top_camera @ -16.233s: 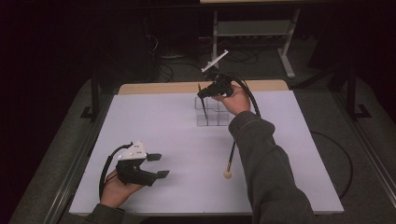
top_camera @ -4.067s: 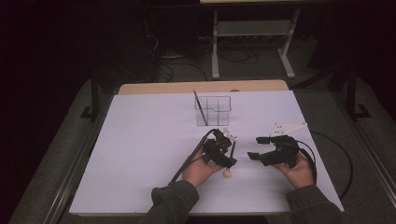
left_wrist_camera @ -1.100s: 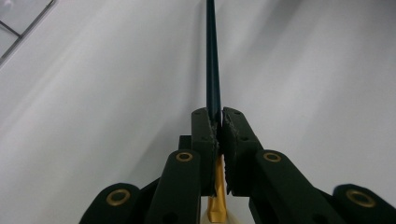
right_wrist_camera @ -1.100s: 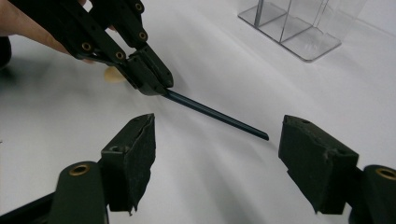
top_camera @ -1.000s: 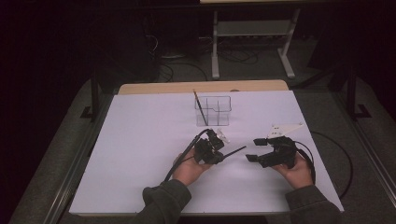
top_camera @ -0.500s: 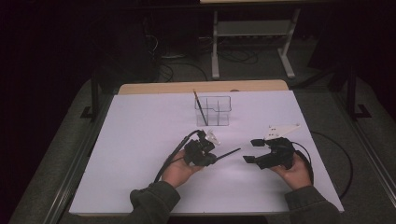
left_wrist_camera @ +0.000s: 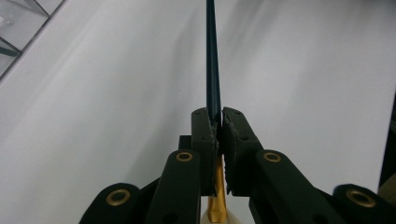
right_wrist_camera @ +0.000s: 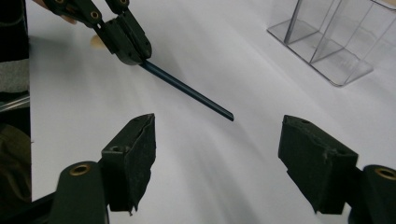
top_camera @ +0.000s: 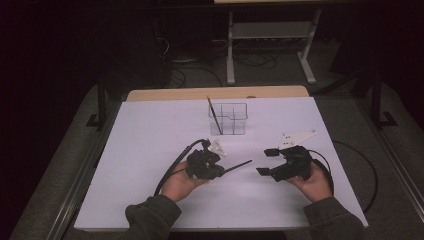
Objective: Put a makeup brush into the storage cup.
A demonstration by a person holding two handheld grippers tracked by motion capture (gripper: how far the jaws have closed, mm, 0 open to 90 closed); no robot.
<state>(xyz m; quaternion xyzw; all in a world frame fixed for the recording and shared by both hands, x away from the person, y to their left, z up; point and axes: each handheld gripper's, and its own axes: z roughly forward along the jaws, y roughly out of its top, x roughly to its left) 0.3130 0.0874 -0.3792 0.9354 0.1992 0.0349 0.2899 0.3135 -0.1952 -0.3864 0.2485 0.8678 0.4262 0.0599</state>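
My left gripper (top_camera: pixel 219 172) is shut on a paintbrush (top_camera: pixel 239 166) with a thin dark blue handle, held just above the white table. The handle (left_wrist_camera: pixel 212 56) sticks forward from the closed jaws, and a gold ferrule (left_wrist_camera: pixel 218 196) shows behind them. In the right gripper view the left gripper (right_wrist_camera: pixel 133 49) holds the paintbrush (right_wrist_camera: pixel 187 91) with its handle end pointing at my right gripper (right_wrist_camera: pixel 219 140), which stands open with nothing between its jaws. In the high view the right gripper (top_camera: pixel 266 161) sits a short way right of the handle's end.
A clear compartmented organizer (top_camera: pixel 235 120) stands at the table's far middle with another dark brush (top_camera: pixel 215 115) leaning in its left compartment. It appears as the organizer (right_wrist_camera: pixel 336 46) at the upper right of the right gripper view. Cables trail from both grippers.
My left hand has drawn left and a little up with the paintbrush, widening the gap to the right gripper. The right hand has stayed almost still.
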